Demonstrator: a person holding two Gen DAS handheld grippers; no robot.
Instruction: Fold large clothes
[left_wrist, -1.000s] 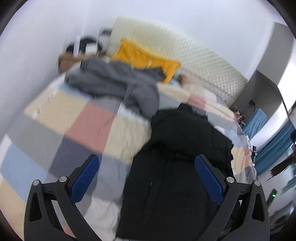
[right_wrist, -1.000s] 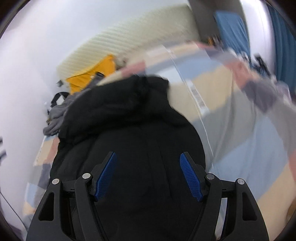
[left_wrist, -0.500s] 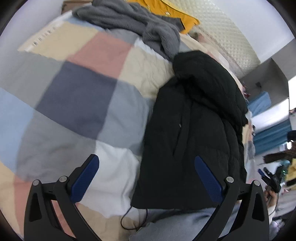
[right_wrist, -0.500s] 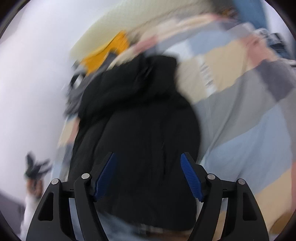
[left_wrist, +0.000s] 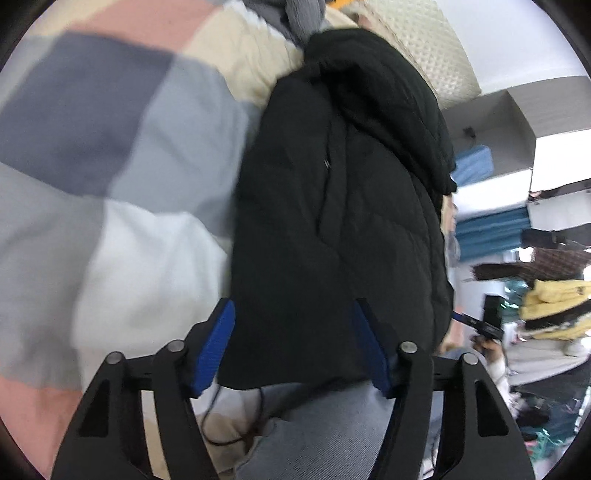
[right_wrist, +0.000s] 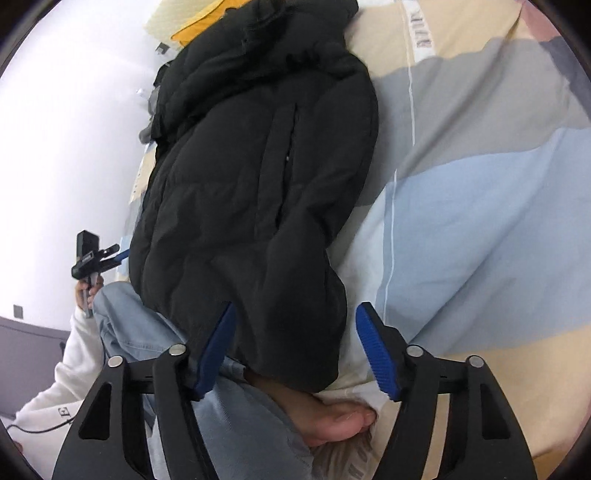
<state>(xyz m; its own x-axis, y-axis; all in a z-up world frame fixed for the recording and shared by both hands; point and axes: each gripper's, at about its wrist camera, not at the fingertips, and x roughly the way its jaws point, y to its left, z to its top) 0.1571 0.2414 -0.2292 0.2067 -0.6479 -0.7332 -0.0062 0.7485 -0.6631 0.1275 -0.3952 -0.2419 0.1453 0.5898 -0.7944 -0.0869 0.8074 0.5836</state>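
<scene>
On my left camera, the left claw (left_wrist: 295, 347) has just been closing but its jaws are still apart, pinching nothing; the black jacket (left_wrist: 340, 206) lies on the patchwork quilt (left_wrist: 110, 184), its hem between the pads. On my right camera, the right claw (right_wrist: 295, 347), also narrowing, stands open over the jacket's lower corner.

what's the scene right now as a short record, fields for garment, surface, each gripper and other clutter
garment: black puffer jacket lying lengthwise on the bed, hood end far, hem end nearest the grippers
surface: patchwork bedcover in blue, grey, cream and pink blocks
left gripper: jaws have just been closing; fingers straddle the hem's left corner, not visibly pinching it
right gripper: jaws have just been closing; fingers straddle the hem's right corner, not visibly pinching it
other clutter: grey garment beyond the hood
person: jeans-clad leg at the hem
</scene>
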